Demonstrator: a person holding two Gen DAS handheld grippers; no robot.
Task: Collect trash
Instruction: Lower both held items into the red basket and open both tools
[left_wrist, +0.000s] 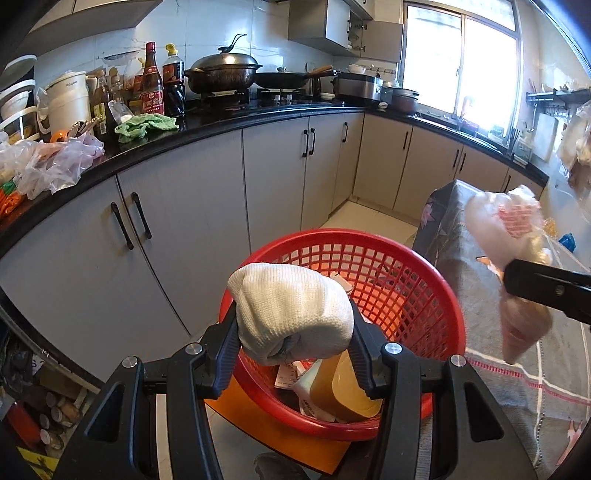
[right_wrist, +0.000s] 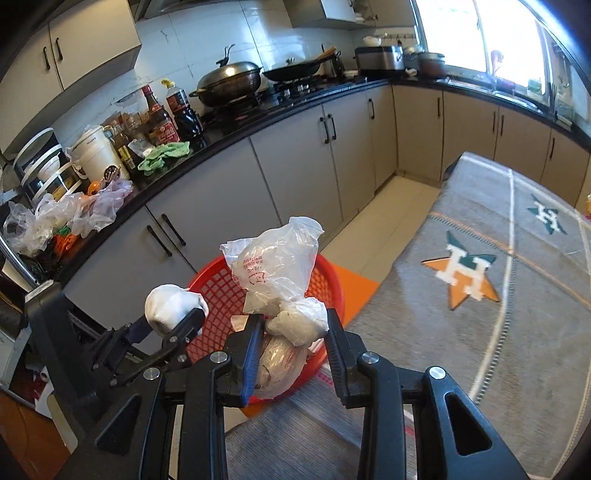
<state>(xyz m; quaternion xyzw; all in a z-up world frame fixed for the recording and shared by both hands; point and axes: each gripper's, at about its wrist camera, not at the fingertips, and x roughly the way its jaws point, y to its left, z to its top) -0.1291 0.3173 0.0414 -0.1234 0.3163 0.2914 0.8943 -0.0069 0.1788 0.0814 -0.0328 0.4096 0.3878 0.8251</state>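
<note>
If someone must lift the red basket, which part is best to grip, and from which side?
Probably the near rim of the red basket, from above: the thin plastic lip faces up and fits between jaws, and the lattice wall flares outward. First empty a gripper; both are occupied.

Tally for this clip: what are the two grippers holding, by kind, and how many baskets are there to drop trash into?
White knit sock, rolled, in the left gripper: 1
Knotted clear plastic bag, in the right gripper: 1
Red mesh basket, some trash already inside: 1
Total: 3
</note>
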